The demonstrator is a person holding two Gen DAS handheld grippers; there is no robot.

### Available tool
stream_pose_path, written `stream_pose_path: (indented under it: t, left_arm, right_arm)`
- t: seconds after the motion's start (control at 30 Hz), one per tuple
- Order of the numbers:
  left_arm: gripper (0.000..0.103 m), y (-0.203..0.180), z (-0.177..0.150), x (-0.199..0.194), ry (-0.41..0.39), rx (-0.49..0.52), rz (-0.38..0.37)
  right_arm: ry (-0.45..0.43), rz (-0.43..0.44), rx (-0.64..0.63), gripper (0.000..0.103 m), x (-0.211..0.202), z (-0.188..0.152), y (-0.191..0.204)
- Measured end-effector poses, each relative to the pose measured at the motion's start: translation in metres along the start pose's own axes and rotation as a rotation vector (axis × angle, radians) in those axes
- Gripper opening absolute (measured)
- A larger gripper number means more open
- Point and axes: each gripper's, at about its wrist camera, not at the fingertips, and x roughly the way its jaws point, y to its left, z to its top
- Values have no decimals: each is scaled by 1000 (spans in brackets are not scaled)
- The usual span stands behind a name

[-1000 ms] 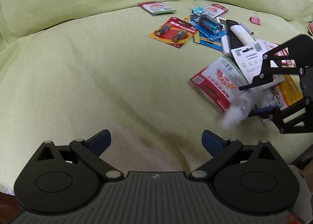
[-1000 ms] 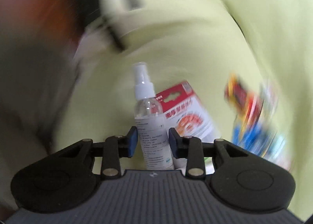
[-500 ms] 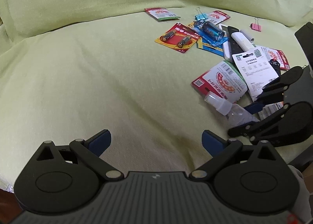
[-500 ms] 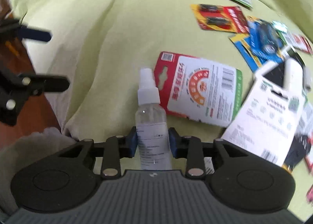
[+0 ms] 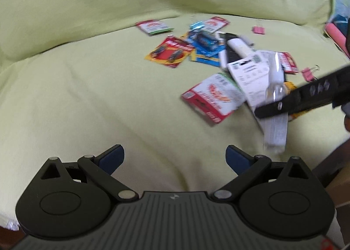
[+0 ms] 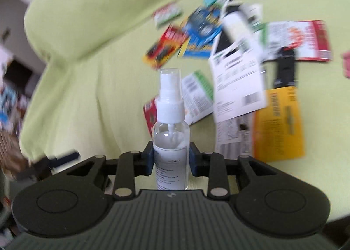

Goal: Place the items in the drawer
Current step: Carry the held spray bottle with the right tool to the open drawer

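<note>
The right tool is gripping a clear spray bottle by its labelled body, the blue pads pressing on both sides and the white pump cap pointing away from the tool. To carry this step well, the grip should be staying firm and low on the body, since the smooth round plastic is likely to twist or slip if the tool is swinging fast; both views are blurring, which suggests quick travel. The left tool is standing wide apart, holding nothing, hovering over bare yellow-green cloth. Beyond the bottle, the remaining items are lying scattered on the cloth: a red-and-white card pack nearest, a white printed card overlapping it to the right, a red battery pack farther left, and pink binder clips at the far right. No drawer is showing in either view, so its location cannot be told.
</note>
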Motion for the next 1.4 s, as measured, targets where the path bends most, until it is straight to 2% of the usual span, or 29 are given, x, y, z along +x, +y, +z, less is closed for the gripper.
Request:
stream_pose_path:
  t: [0.13, 0.27, 0.5, 0.7, 0.9, 1.17, 1.27, 1.4]
  left_arm:
    - [100, -22, 6, -9, -25, 52, -51]
    - [100, -56, 12, -20, -59, 145, -123]
    - [100, -138, 15, -43, -119, 335, -299]
    - [100, -199, 5, -60, -128, 454, -421]
    - [100, -248, -13, -85, -144, 571, -532]
    - [100, -310, -44, -118, -148, 715, -666]
    - [100, -332, -55, -124, -142, 756, -693]
    - [100, -361, -70, -130, -131, 808, -723]
  right_arm:
    - [-127, -6, 70, 28, -57, -13, -19]
    - [-257, -37, 137, 28, -122, -37, -38]
    - [-438, -181, 268, 28, -234, -103, -64]
    - [-581, -305, 407, 28, -302, -167, -81]
    - [-700, -425, 534, 28, -351, -231, -86]
    - [-772, -569, 698, 28, -403, -325, -96]
    - [-750, -610, 760, 28, -415, -362, -108]
    - [-679, -649, 842, 28, -420, -400, -132]
